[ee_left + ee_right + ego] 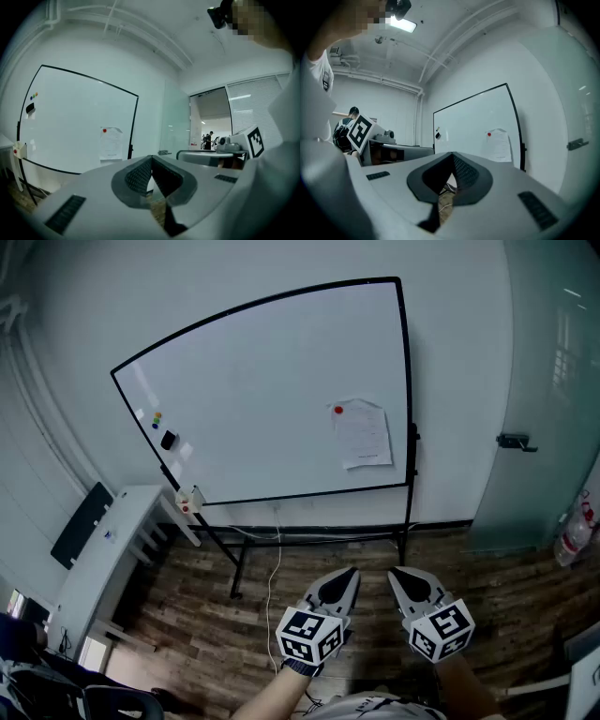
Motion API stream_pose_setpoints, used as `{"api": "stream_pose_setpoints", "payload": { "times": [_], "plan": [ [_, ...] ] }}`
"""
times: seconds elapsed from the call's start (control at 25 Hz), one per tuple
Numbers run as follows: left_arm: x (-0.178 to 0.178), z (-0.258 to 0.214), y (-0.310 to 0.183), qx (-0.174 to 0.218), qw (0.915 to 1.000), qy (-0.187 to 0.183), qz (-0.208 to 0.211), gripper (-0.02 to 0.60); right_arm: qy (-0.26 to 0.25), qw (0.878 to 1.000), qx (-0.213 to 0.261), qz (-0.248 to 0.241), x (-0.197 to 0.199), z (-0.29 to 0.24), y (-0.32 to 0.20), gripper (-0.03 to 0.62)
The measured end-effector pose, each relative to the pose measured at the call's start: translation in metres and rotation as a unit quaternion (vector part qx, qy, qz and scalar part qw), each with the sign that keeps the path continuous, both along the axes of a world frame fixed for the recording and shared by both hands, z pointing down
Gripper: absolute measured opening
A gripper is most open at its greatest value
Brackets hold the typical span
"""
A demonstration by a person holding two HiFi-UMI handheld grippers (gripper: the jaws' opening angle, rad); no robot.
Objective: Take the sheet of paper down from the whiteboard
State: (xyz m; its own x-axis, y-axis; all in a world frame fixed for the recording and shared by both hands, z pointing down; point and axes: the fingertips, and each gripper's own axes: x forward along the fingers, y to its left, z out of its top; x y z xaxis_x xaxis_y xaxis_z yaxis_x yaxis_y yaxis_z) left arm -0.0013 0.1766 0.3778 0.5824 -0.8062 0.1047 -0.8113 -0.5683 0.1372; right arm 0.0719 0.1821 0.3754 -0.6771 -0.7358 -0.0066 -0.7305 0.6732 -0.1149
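currently, left claw (pixel 351 572) and right claw (pixel 395 572) are both closed and empty, well apart from the whiteboard (pixel 253 399). sheet of paper (pixel 362 433) hangs under a red magnet (pixel 338 410) near its lower right corner.

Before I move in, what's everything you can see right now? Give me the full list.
whiteboard: one, white with black frame, straight ahead
sheet of paper: one, white, lower right of the board
red magnet: one, on the paper's top left corner
small magnets: a few, mixed colours, board's left edge
eraser: one, black, just below them
table: one, white, left of the board
cable: one, white, on the wooden floor
door handle: one, dark, on the glass panel at right
left gripper: grey, shut, empty
right gripper: grey, shut, empty
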Motion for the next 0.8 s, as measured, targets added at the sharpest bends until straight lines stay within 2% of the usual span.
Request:
{"api": "stream_pose_setpoints", "payload": {
  "times": [0.32,0.48,0.8],
  "plan": [
    [0.034,0.006,-0.011,0.001,0.9999,-0.017,0.001,0.012,-0.021,1.000,-0.006,-0.012,0.032,0.005,-0.015,0.009],
    [0.034,0.005,-0.021,0.004,0.9997,-0.024,-0.006,0.012,-0.040,0.999,-0.014,-0.026,0.032,0.006,-0.023,0.009],
    [0.024,0.004,-0.071,0.017,0.9996,-0.017,-0.016,0.012,-0.027,0.999,-0.012,-0.011,0.032,0.005,-0.061,0.009]
  ]
}}
